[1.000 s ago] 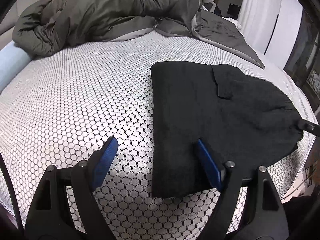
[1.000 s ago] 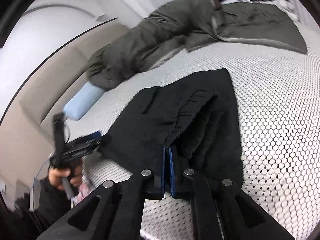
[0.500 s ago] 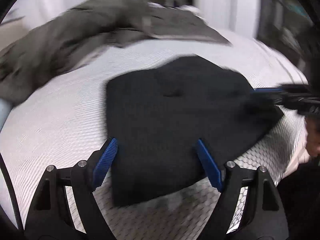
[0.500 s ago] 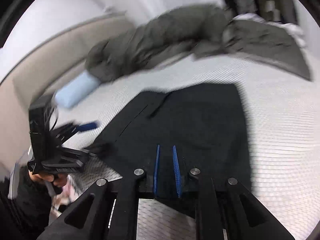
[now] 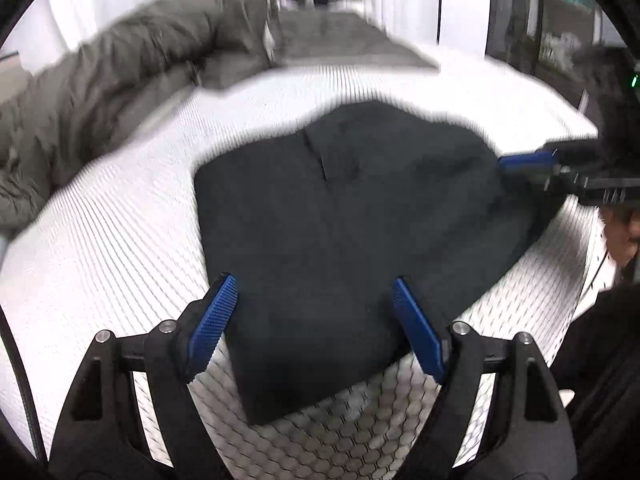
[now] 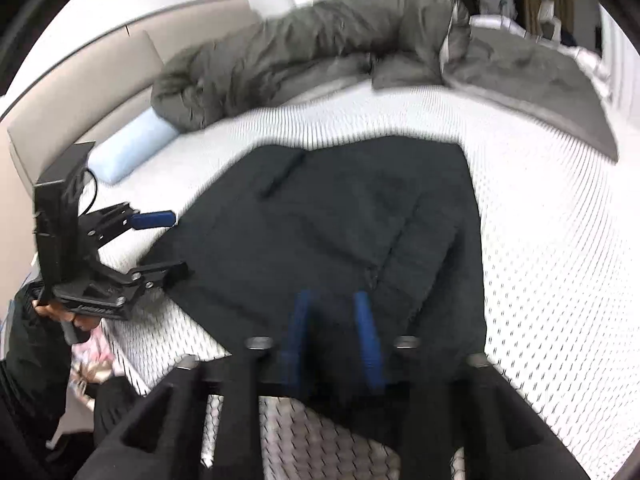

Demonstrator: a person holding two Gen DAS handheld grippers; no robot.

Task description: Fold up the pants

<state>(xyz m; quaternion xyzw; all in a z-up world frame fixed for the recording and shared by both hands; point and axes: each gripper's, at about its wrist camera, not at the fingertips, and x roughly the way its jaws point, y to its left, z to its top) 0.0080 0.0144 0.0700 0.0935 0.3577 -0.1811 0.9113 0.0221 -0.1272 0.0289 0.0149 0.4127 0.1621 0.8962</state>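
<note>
Lying folded on the bed [image 5: 120, 248], the black pants [image 5: 340, 232] formed a compact dark block on the white honeycomb-patterned cover, near the edge closest to the person. A seam or pocket slit showed on the upper layer. In the right wrist view the pants [image 6: 340, 220] lay flat, with a raised fold running down the right half.

The left claw [image 5: 312, 320] stood spread wide, its blue pads either side of the near corner of the pants and pressing on nothing; it was released. The same claw [image 6: 160, 240] appeared in the right wrist view at the left edge of the garment, held by a hand [image 6: 60, 312] in a dark sleeve.

The right claw [image 6: 332, 332] was opening, its blue pads parted above the near hem of the pants; the blur prevented any finding on whether cloth lay between them, though no grip was evident. In the left wrist view its blue pad [image 5: 528, 160] sat at the far right edge of the garment.

An olive duvet [image 6: 300, 48] was heaped along the far side of the bed. A light blue pillow [image 6: 132, 148] lay beside it, against the beige headboard [image 6: 80, 92].
</note>
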